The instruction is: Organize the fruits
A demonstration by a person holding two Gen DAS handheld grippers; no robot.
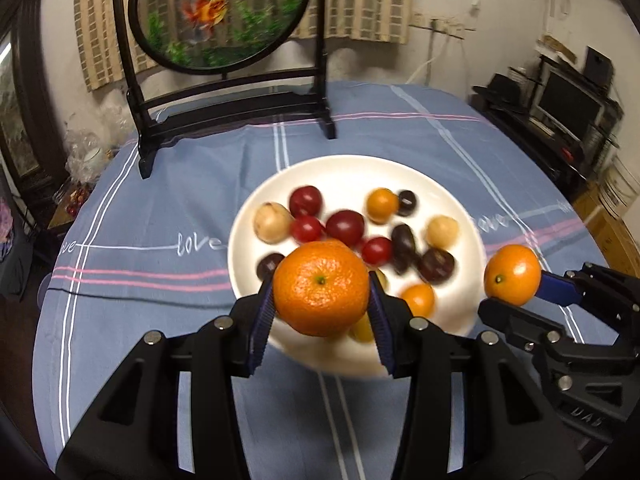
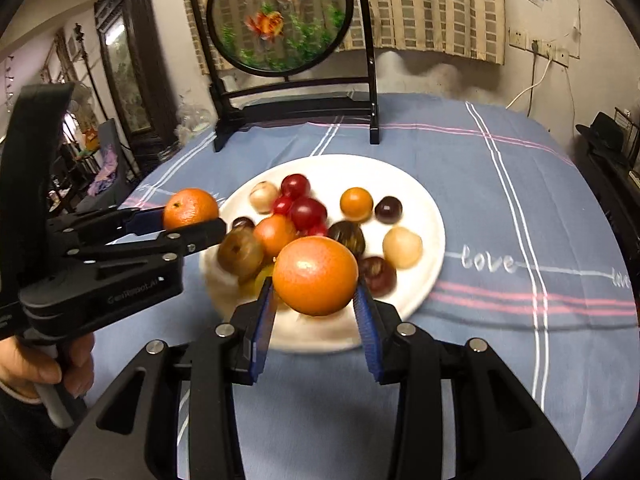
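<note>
My left gripper [image 1: 320,294] is shut on a mandarin [image 1: 320,276] and holds it in the air above the near rim of a white plate [image 1: 348,170]. Off the plate's right side, my right gripper [image 1: 516,294] is shut on a smaller orange [image 1: 512,272]. In the right wrist view that gripper [image 2: 315,296] grips its orange [image 2: 316,272] over the plate [image 2: 424,216], and the left gripper [image 2: 188,220] holds the mandarin [image 2: 191,206] at the plate's left edge. On the plate lie several small fruits: red, dark purple, pale tan and small orange ones.
The round table wears a blue cloth [image 1: 160,208] with white and pink stripes. A round goldfish screen on a black stand [image 1: 232,108] stands at the back. A person's hand [image 2: 24,364] grips the left gripper's handle. Dark shelving [image 1: 560,120] is to the right.
</note>
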